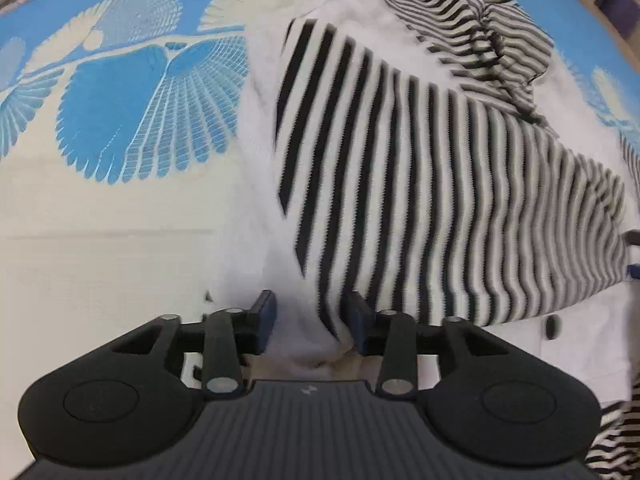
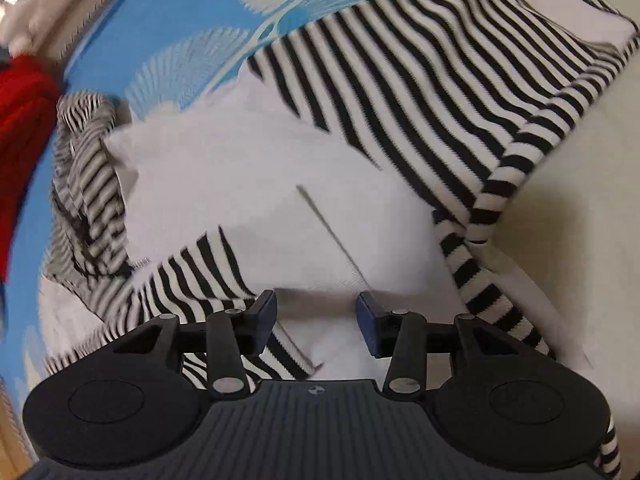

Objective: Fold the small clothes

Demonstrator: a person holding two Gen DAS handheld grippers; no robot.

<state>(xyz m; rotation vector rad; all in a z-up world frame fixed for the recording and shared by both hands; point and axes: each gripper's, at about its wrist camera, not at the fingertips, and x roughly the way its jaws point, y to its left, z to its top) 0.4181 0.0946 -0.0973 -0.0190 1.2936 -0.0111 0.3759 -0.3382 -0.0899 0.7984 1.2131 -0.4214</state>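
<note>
The left tool [image 1: 312,320] pointed steeply down at a black-and-white striped garment [image 1: 440,200] spread over a blue and cream patterned sheet [image 1: 120,120]. Its two blue pads [image 1: 266,314] stood apart, with a bunched white corner of the garment rising between them; the cloth looked to brush the pad at 3 o'clock, but neither pad pressed on it, so the tool was open and gripped nothing. From that corner the garment ran up toward 1 o'clock, its wide stripes fanning out across the upper right of the view. A second piece of cloth with much finer grey stripes [image 1: 472,28] lay crumpled on the garment's far end at 1 o'clock. A small dark button [image 1: 551,326] showed on white cloth at 3 o'clock of the tool.

The right tool [image 2: 316,312] also pointed down with its pads [image 2: 366,314] spread apart over a plain white panel [image 2: 260,184] of the same garment. Nothing was pinched between them; a striped edge lay just beside the pad at 9 o'clock. The bold-striped part of the garment [image 2: 420,80] stretched from 12 toward 2 o'clock, and a narrow striped sleeve [image 2: 480,272] trailed down at 4 o'clock. The finer striped cloth [image 2: 84,168] sat crumpled at 9 o'clock, and a red cloth [image 2: 20,140] lay at the far left edge, blurred.
</note>
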